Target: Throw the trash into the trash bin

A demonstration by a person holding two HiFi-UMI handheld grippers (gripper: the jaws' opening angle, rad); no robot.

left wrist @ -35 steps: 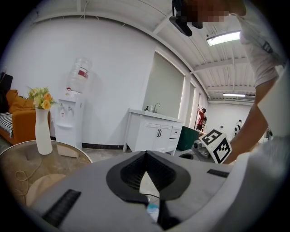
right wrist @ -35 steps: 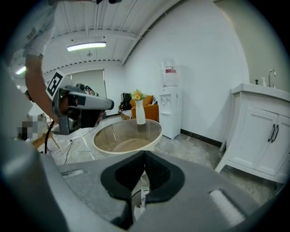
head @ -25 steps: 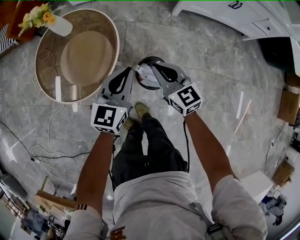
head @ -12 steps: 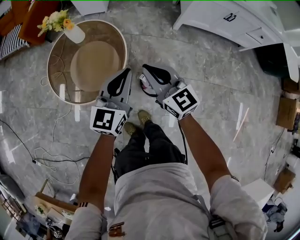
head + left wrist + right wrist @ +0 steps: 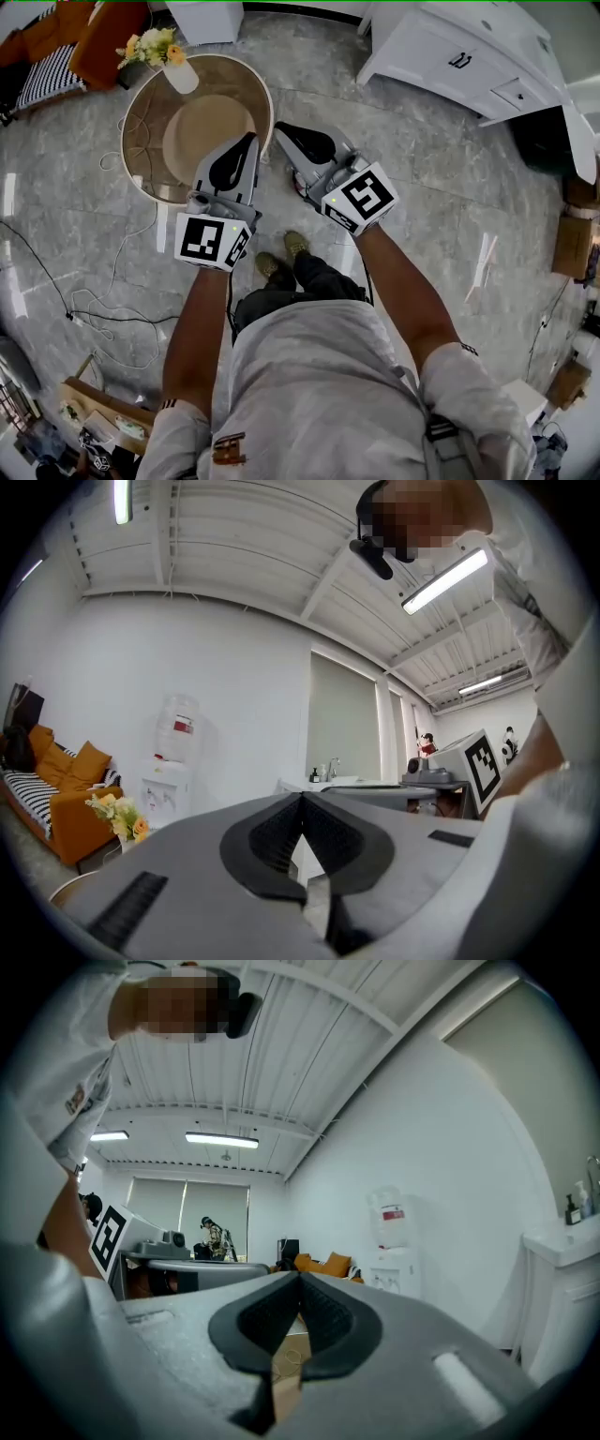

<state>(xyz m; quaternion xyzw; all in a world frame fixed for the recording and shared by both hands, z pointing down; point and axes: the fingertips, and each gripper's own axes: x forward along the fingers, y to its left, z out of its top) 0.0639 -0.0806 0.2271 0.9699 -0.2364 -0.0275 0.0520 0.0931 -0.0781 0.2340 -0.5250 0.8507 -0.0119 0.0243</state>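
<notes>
**Grippers shut and empty, trash bin tucked underneath**

Starting far left in head view: orange sofa (image 5: 103, 37) with striped cushion (image 5: 52, 77) in the top corner, loose cables (image 5: 94, 302) trailing across grey stone-look floor (image 5: 441, 216).

Next over, round table (image 5: 141, 180) with a brownish top, plus white vase (image 5: 180, 77) of yellow flowers (image 5: 150, 45) at its far edge.

Then left gripper (image 5: 251, 139), held out level just off the table's right rim, with marker cube (image 5: 214, 239) facing the camera. Checked in left gripper view (image 5: 302, 797): pads pressed together at the tip, nothing pinched between. Only background past the jaws there, namely water dispenser (image 5: 174, 752), the flowers again and the sofa.

Just beside it, right gripper (image 5: 279, 128), angled inward, tip near the left one but apart. Own marker cube (image 5: 361, 197) tilted toward the camera. Same story in right gripper view (image 5: 300, 1277): jaws closed tip to tip, empty.

Trash bin (image 5: 300, 184) down on the floor, almost fully covered by the right gripper, with just a sliver peeking out between the two grippers. Can't tell what's inside from here. Shoes (image 5: 283, 258) a little nearer than the bin.

Further right: white cabinet (image 5: 450, 66) with drawers, then cardboard boxes (image 5: 567, 246) at the edge.
</notes>
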